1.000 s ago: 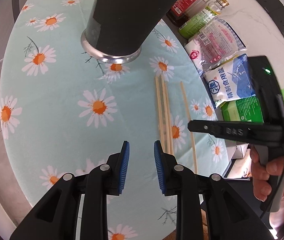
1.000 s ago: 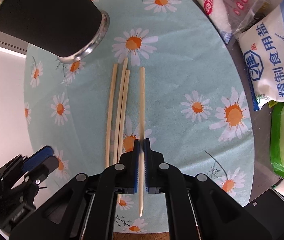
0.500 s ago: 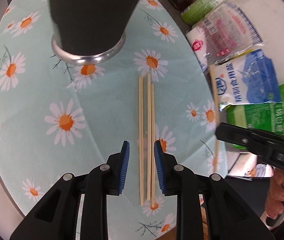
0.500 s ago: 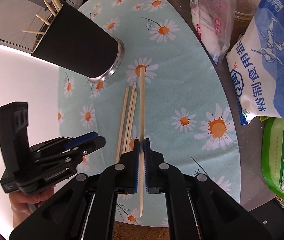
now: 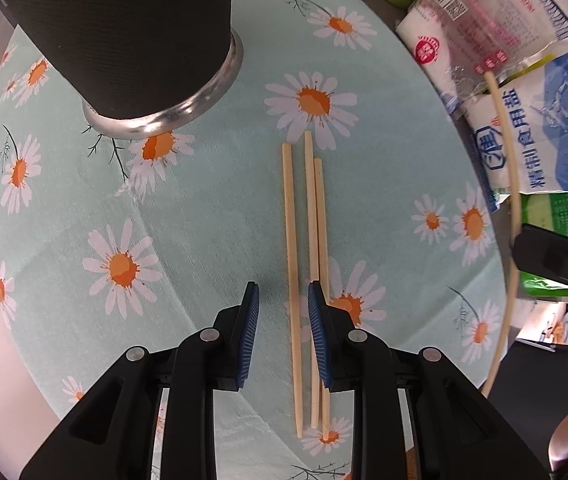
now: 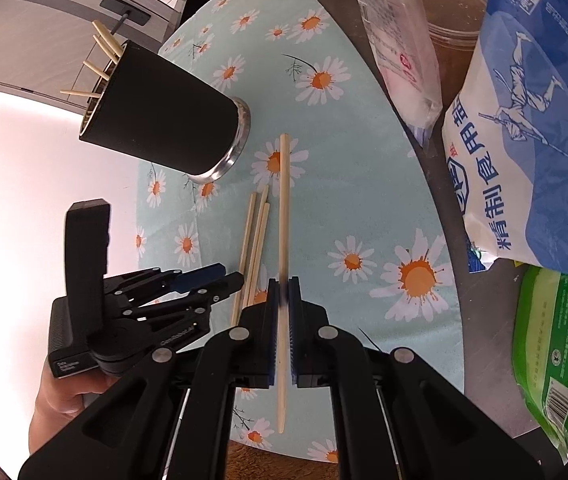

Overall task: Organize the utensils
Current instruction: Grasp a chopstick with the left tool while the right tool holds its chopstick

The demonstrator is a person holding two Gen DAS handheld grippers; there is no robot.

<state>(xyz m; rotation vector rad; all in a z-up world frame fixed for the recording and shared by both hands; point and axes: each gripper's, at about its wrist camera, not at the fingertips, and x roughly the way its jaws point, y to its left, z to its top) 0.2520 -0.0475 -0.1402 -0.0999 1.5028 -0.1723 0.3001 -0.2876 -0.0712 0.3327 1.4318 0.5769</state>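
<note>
Three wooden chopsticks [image 5: 311, 240] lie side by side on the daisy mat [image 5: 187, 216]; they also show in the right wrist view [image 6: 252, 240]. My left gripper [image 5: 283, 312] is open, low over the mat, its jaws around the leftmost chopstick [image 5: 291, 264]. My right gripper [image 6: 283, 292] is shut on a fourth chopstick [image 6: 283, 208] and holds it lifted above the mat; that chopstick also shows in the left wrist view [image 5: 508, 184]. A black holder cup [image 6: 163, 116] with several chopsticks in it stands at the mat's far left [image 5: 131, 36].
Bags of salt [image 6: 524, 140] and sugar [image 5: 480, 20], a green packet [image 6: 556, 340], a jar [image 6: 452, 12] and bottles crowd the dark counter right of the mat. The mat's near edge meets a wooden table edge [image 6: 275, 452].
My left gripper moved in low over the three chopsticks and now straddles the leftmost one. My right gripper lifted its chopstick off the mat and rose higher.
</note>
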